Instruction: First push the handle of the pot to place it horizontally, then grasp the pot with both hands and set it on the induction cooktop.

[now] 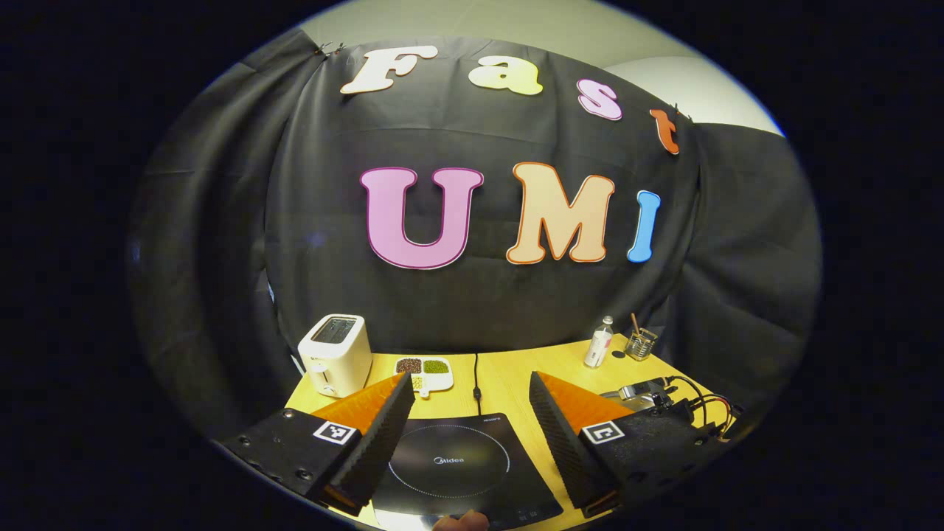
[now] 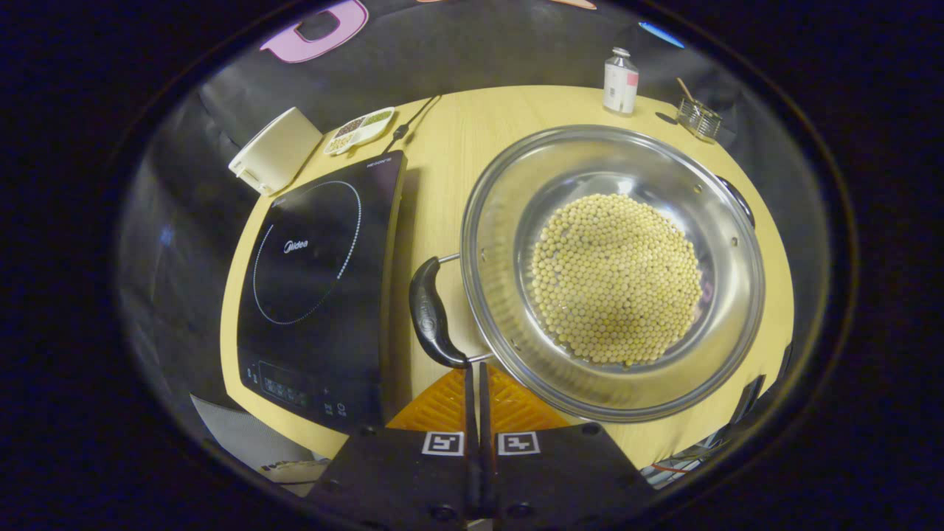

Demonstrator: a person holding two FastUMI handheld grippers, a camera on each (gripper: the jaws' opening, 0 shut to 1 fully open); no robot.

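Left tongs (image 1: pixel 468 409) of mine gape wide and empty above the induction cooktop (image 1: pixel 461 464). Right tongs (image 2: pixel 477 369) are pressed together, gripping nothing, tips by the pot's black handle (image 2: pixel 430 313); the pot (image 2: pixel 612 269), holding yellow beans (image 2: pixel 616 280), sits on the desk (image 2: pixel 442 147) right of the cooktop.

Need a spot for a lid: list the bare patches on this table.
Free: the cooktop's glass; the wood strip between cooktop and pot, toward the bottle. Crowded: the back edge, with toaster, dish and cup.
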